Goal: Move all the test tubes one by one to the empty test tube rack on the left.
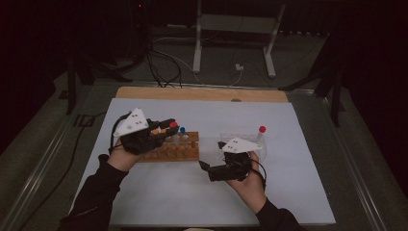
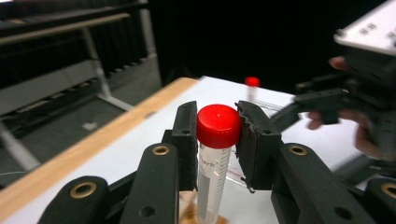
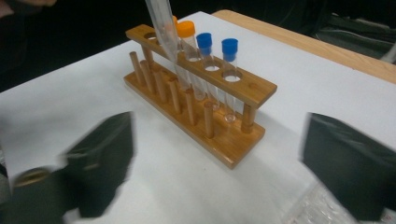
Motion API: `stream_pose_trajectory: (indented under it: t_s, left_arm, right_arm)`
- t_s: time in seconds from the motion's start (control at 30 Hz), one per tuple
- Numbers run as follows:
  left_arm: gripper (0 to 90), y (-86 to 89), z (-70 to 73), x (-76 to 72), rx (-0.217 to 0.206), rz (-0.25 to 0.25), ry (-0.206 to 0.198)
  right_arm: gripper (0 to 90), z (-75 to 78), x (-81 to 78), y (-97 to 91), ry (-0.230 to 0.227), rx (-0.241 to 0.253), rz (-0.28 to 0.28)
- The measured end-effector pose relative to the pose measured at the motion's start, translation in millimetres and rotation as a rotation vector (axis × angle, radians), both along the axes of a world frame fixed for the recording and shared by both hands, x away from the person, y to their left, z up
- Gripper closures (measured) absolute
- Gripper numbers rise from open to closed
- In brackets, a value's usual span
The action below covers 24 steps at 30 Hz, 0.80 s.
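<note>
Broadly, a white sheet (image 1: 202, 202) covers the table (image 1: 202, 93), whose wooden edge shows along the far side. On the sheet stands a wooden rack (image 3: 205, 100), left of centre in the high view. In the right gripper view it holds an orange-capped tube (image 3: 186, 29) and two blue-capped tubes (image 3: 204, 39) upright in its top holes, with a row of pegs along the near side of its base. To the right of the rack, well apart from it, sits a clear rack (image 1: 240, 139) with one red-capped tube standing at its far right corner (image 1: 262, 130).

The left gripper (image 1: 166, 126) hangs over the wooden rack's left end, held up off the sheet. Its jaws are clamped on a clear tube (image 2: 212, 172), gripping it just below and at its red cap (image 2: 218, 126). The tube hangs upright, its lower end above the rack; in the right gripper view its clear body slants down from the top edge toward the rack's left holes, without my being able to tell whether it touches the wood.

The right gripper (image 1: 211, 168) sits lower, near the sheet, between the two racks and pointing toward the wooden one. Its jaws stand wide apart with nothing between them.
</note>
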<state>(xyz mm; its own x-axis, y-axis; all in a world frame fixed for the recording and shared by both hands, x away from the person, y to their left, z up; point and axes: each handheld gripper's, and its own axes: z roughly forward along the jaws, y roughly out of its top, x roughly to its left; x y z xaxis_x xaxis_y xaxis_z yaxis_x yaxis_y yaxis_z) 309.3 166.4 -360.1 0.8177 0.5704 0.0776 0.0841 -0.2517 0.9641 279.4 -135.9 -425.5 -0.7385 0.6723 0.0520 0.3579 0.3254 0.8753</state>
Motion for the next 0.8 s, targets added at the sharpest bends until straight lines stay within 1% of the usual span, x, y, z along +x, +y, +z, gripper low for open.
stream_pose_trajectory:
  t_s: [0.03, 0.07, 0.13, 0.2, 0.3, 0.33, 0.5, 0.57, 0.7, 0.8]
  left_arm:
    - [71.4, 4.4, 1.8, -0.4, 0.006, 0.024, -0.015]
    - [71.4, 8.6, 3.2, -0.5, 0.018, 0.047, -0.024]
    - [71.4, 18.1, 5.1, 0.1, 0.01, 0.071, -0.029]
    - [71.4, 27.5, 6.6, 1.6, 0.002, 0.1, -0.029]
    - [71.4, 39.4, 5.6, 4.7, -0.008, 0.141, -0.028]
    - [71.4, 43.0, 4.5, 6.2, -0.009, 0.15, -0.02]
    - [71.4, 58.4, 0.5, 12.3, -0.022, 0.208, -0.01]
    - [71.4, 63.8, -0.9, 13.8, -0.03, 0.226, -0.009]
    - [71.4, 69.0, -9.6, 17.8, -0.042, 0.237, 0.015]
    - [71.4, 68.7, -17.5, 21.3, -0.022, 0.24, 0.029]
  right_arm:
    - [1.7, 0.1, -0.3, -0.1, -0.002, -0.002, -0.004]
    - [1.2, 0.2, -0.5, -1.0, -0.004, 0.002, 0.008]
    - [0.0, 0.4, -0.8, -1.5, -0.008, -0.003, 0.013]
    - [0.0, 0.4, -0.6, -2.2, -0.008, -0.006, 0.019]
    - [0.0, 1.2, -0.8, -3.4, -0.003, 0.007, 0.026]
    - [0.0, 1.5, -0.9, -3.6, -0.008, 0.006, 0.026]
    - [0.0, 2.0, -0.7, -4.4, -0.02, -0.002, 0.025]
    - [0.0, 2.2, -0.7, -4.5, -0.022, -0.003, 0.028]
    - [0.0, 2.9, -1.5, -4.7, -0.03, -0.008, 0.03]
    - [0.0, 3.7, -1.9, -5.7, -0.035, -0.005, 0.029]
